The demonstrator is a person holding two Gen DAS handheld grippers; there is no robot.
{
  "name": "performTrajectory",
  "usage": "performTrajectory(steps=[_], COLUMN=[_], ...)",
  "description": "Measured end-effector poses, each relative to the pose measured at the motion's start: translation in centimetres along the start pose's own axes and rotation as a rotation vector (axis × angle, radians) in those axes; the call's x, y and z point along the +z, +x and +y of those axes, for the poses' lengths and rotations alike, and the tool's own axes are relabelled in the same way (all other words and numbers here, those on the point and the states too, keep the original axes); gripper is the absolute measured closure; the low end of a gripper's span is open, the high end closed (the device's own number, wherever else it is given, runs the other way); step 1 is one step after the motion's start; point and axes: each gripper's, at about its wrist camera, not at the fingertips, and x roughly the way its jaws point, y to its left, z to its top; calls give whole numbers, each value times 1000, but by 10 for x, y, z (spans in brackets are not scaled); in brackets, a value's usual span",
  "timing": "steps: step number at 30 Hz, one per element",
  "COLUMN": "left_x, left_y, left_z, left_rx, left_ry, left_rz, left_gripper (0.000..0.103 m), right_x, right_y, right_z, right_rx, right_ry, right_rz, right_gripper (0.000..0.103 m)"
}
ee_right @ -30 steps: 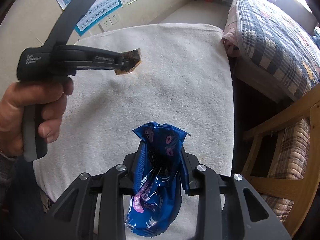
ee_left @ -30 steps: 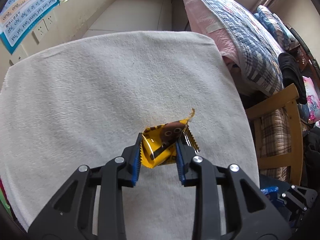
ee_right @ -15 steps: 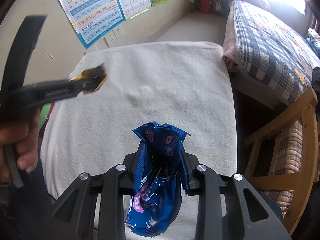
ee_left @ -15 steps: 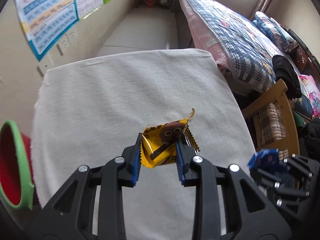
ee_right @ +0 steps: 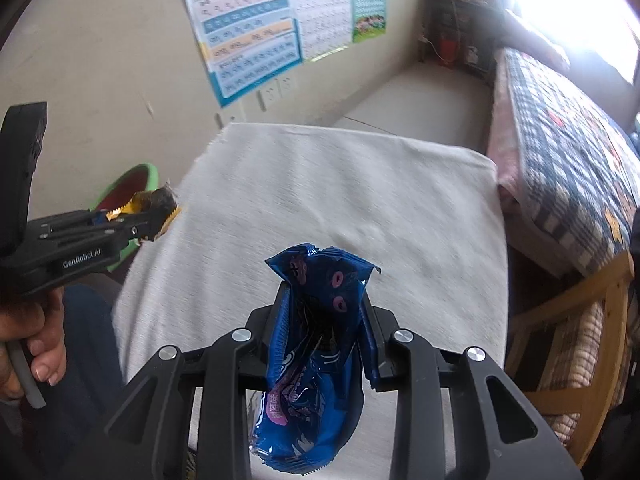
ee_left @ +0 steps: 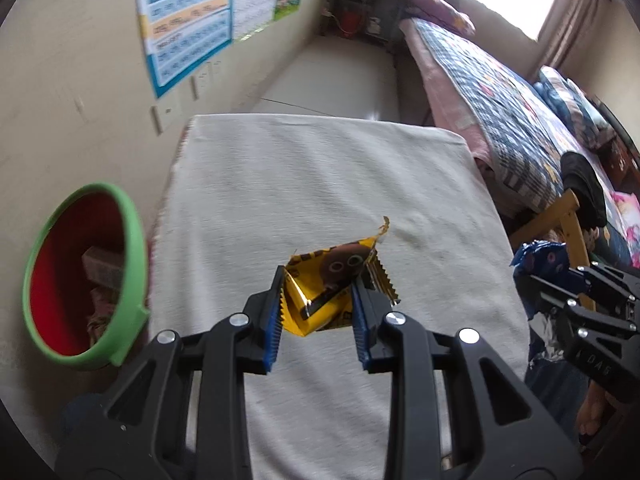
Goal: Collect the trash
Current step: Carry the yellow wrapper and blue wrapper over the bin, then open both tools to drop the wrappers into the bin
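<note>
My left gripper point(ee_left: 318, 292) is shut on a yellow snack wrapper point(ee_left: 328, 280) and holds it above the white towel-covered table point(ee_left: 320, 184). It also shows at the left of the right wrist view point(ee_right: 154, 222). My right gripper point(ee_right: 326, 312) is shut on a blue snack wrapper point(ee_right: 316, 344), held above the table's near edge; it shows at the right of the left wrist view point(ee_left: 540, 264). A red bin with a green rim point(ee_left: 132, 240) stands on the floor left of the table, with some trash inside.
A wall with posters point(ee_right: 256, 40) and sockets runs along the left. A bed with a plaid quilt point(ee_right: 560, 128) lies to the right. A wooden chair point(ee_right: 580, 340) stands at the table's right side.
Both grippers have pulled back and up from the table, still holding their wrappers. The left gripper has swung left, so the red bin has come into full view.
</note>
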Motion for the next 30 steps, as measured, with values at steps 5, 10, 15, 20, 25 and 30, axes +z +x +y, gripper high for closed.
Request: performTrajectory(steps=[5, 10, 15, 20, 25, 30], left_x=[-7, -11, -17, -24, -29, -32], left_y=[-18, -34, -48, -61, -74, -79], left_z=[33, 71, 115, 163, 213, 250], left_rx=[19, 45, 72, 113, 122, 87], left_ry=[-41, -92, -156, -236, -310, -349], left_rz=[-23, -47, -73, -95, -119, -126], left_gripper=[75, 75, 75, 75, 75, 74], right_x=[15, 34, 54, 74, 97, 122], right_y=[3, 9, 19, 33, 54, 79], right_z=[34, 70, 115, 160, 214, 264], right_rx=[24, 53, 95, 169, 240, 289], right_ry=[-48, -107, -169, -237, -298, -352], right_rz=[-17, -33, -41, -66, -67, -56], right_gripper=[73, 73, 73, 73, 73, 72])
